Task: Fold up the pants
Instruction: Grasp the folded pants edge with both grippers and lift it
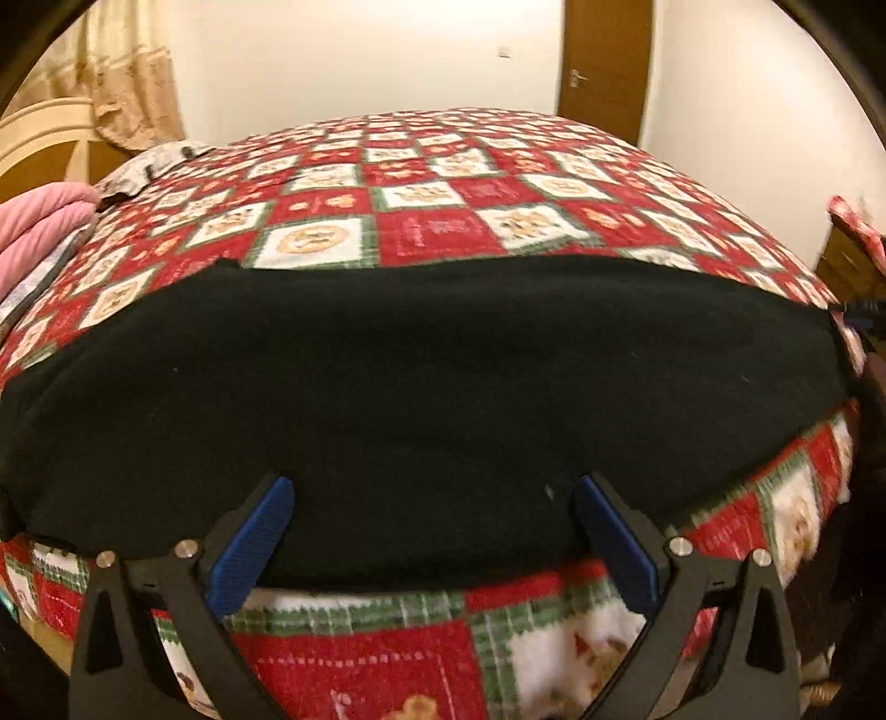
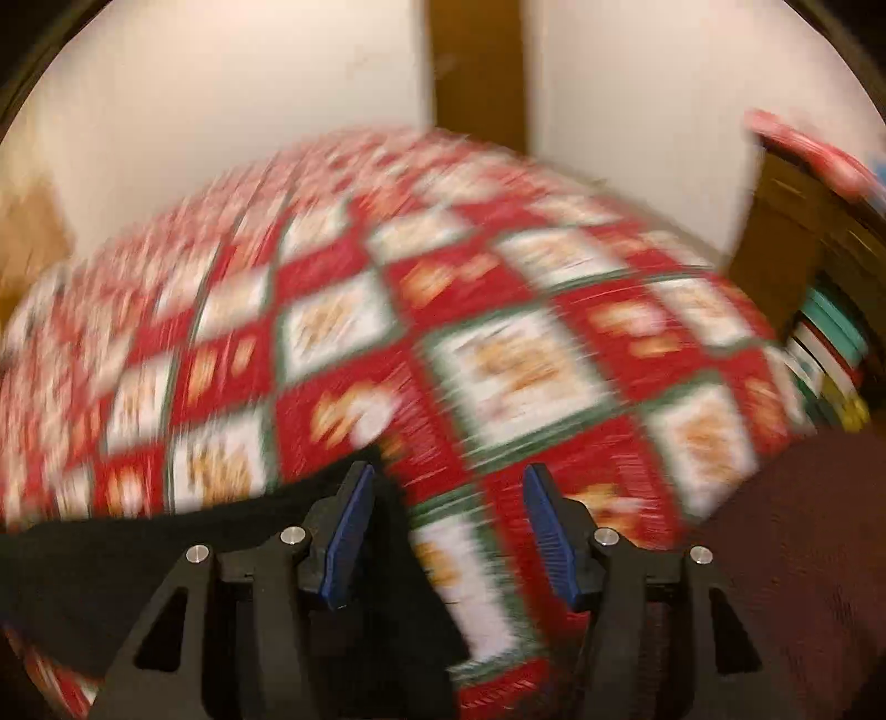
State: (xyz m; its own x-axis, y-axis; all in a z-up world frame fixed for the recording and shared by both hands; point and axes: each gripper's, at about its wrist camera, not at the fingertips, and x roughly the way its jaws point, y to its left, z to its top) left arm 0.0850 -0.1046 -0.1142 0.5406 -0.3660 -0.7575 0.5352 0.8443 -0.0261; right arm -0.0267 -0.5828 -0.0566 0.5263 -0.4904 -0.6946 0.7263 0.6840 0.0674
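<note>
Left wrist view shows the black pants [image 1: 421, 382] lying flat across the near part of a bed, a wide dark band running from the left edge of the picture almost to the right edge. Their near edge lies close to the near edge of the bed. Under them is a red, white and green checked blanket [image 1: 421, 199] with gingerbread figures, which covers the whole bed and hangs down the near side.

The left gripper [image 1: 434, 493] hangs over the near edge of the pants with its blue-padded fingers [image 1: 260, 543] spread wide; nothing is pinched between them, and the pads do not press the cloth.

In the right wrist view, which is badly blurred, one end of the pants [image 2: 83, 570] fills the lower left corner. The right gripper [image 2: 446, 482] stands open and empty, its left finger over the edge of the black cloth and its right finger over the blanket [image 2: 498, 354].

Further out, folded pink cloth [image 1: 39, 221] sits at the left edge of the bed, near a cream curtain [image 1: 127, 72]. Behind the bed are a pale wall [image 1: 360, 50] and a brown door [image 1: 606, 55] with a handle. A dark reddish-brown cloth surface [image 2: 797, 554], too blurred to identify, fills the lower right of the right wrist view.
</note>
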